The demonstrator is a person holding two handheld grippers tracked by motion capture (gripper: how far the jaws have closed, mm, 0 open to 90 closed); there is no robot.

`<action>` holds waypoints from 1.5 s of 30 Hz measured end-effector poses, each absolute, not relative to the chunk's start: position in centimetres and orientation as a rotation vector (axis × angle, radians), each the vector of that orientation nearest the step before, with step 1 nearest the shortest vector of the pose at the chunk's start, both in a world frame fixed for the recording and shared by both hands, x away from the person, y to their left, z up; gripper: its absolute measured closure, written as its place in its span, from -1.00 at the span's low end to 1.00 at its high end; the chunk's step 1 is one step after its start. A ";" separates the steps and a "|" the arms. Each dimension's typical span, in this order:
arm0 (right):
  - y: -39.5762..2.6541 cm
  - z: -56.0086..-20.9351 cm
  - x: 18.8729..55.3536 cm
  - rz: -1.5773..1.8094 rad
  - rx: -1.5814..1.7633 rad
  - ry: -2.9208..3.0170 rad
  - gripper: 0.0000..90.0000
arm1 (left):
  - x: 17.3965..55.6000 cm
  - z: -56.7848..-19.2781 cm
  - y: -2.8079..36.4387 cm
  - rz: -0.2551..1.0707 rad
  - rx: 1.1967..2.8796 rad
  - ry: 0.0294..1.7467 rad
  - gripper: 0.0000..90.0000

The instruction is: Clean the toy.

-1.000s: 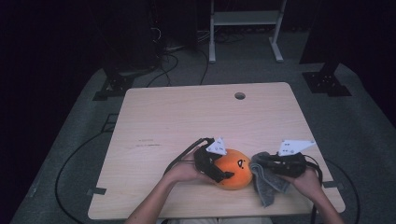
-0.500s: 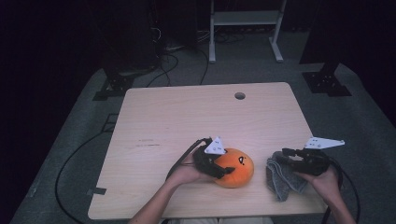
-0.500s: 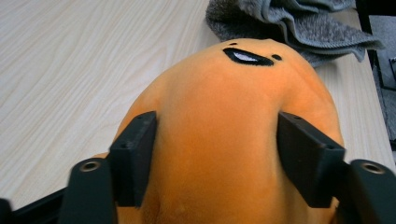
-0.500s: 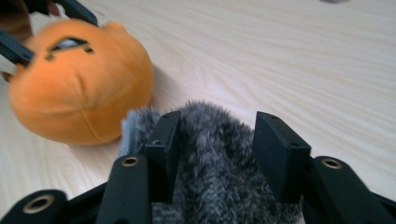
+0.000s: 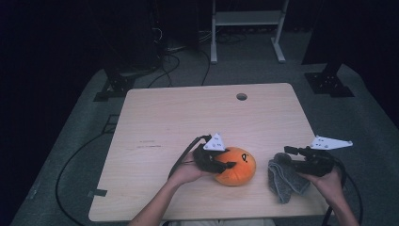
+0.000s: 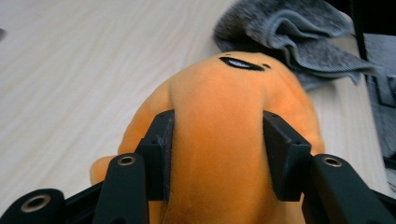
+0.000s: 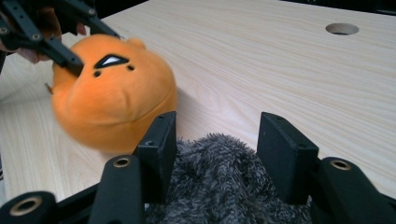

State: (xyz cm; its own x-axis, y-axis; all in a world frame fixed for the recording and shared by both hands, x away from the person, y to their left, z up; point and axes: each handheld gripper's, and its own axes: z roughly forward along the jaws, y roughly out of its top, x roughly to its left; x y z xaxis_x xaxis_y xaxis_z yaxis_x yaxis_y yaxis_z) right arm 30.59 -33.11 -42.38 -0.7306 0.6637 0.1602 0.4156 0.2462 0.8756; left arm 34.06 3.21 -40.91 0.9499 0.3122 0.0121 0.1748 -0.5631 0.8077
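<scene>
Plush pinned on my left, towel loose on my right

The surface [image 5: 207,122] is mostly bare wood, so there's loads of open room toward the far edge and the left; the near edge is close to everything, though. The orange plush [image 5: 235,165] sits near-centre, and my left tongs [image 6: 217,154] have just been closing and now squeeze it from its left side, pads dug into the fuzz. The grey towel [image 5: 284,179] lies bunched just right of the plush, near the right corner. My right tongs [image 7: 217,156] have just been opening; they straddle the towel's pile without pinching it. So the right hand's the nearer one for the towel, I reckon.
</scene>
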 end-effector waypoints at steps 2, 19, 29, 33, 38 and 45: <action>-33.0 -42.2 30.6 1.485 1.004 2.275 0.02 | 34.4 -40.5 3.5 0.226 2.174 0.363 0.12; -32.9 -42.0 30.5 1.498 0.987 2.265 -0.03 | 37.6 -41.0 6.2 0.402 2.127 0.576 -0.25; -32.7 -41.7 30.2 1.524 0.978 2.250 -0.06 | 37.0 -39.9 7.6 0.380 2.075 0.618 -0.58; -32.5 -41.6 30.1 1.520 0.975 2.256 -0.06 | 36.7 -39.7 8.6 0.377 2.056 0.642 -0.63; -32.4 -41.6 30.1 1.521 0.975 2.254 -0.06 | 36.2 -39.5 9.7 0.389 2.055 0.656 -0.68; -32.5 -41.5 30.1 1.517 0.977 2.250 -0.06 | 35.5 -39.1 10.9 0.399 2.036 0.672 -0.72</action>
